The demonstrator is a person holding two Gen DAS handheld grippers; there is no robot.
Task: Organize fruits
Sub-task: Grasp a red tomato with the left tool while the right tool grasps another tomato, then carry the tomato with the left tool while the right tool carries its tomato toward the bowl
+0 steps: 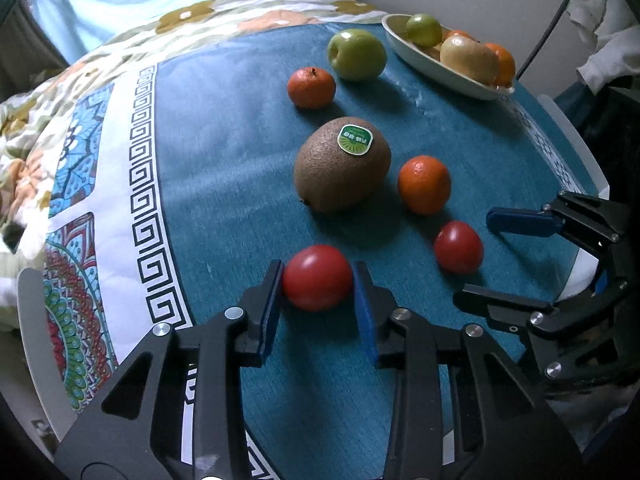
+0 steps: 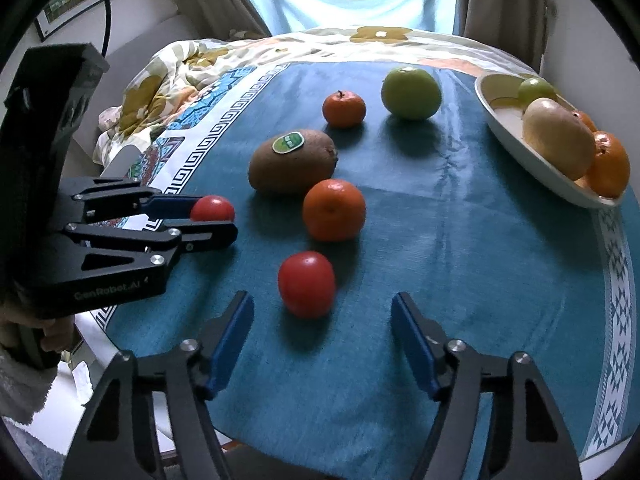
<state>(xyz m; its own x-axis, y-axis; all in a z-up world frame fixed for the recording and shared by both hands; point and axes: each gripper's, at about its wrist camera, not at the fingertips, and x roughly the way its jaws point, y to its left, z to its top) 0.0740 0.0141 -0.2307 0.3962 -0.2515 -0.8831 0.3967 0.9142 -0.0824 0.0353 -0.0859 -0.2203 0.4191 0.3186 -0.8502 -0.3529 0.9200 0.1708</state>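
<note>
My left gripper (image 1: 320,296) is shut on a red tomato (image 1: 318,278) that rests on the blue tablecloth; its blue pads press both sides. In the right wrist view, this left gripper (image 2: 208,216) sits at the left with the same tomato (image 2: 212,208) in it. My right gripper (image 2: 322,301) is open, and a second red tomato (image 2: 306,284) lies just between its fingertips, untouched. From the left wrist view, the right gripper (image 1: 473,256) reaches in from the right beside that tomato (image 1: 459,246). A white oval bowl (image 2: 516,148) holding several fruits stands at the far right.
A kiwi with a green sticker (image 1: 342,164), a near tangerine (image 1: 424,184), a far tangerine (image 1: 311,87) and a green apple (image 1: 356,54) lie loose on the cloth. The bowl (image 1: 432,70) is behind them. A floral quilt (image 2: 168,80) lies beyond the table's left side. A person's hand (image 2: 56,336) holds the left gripper.
</note>
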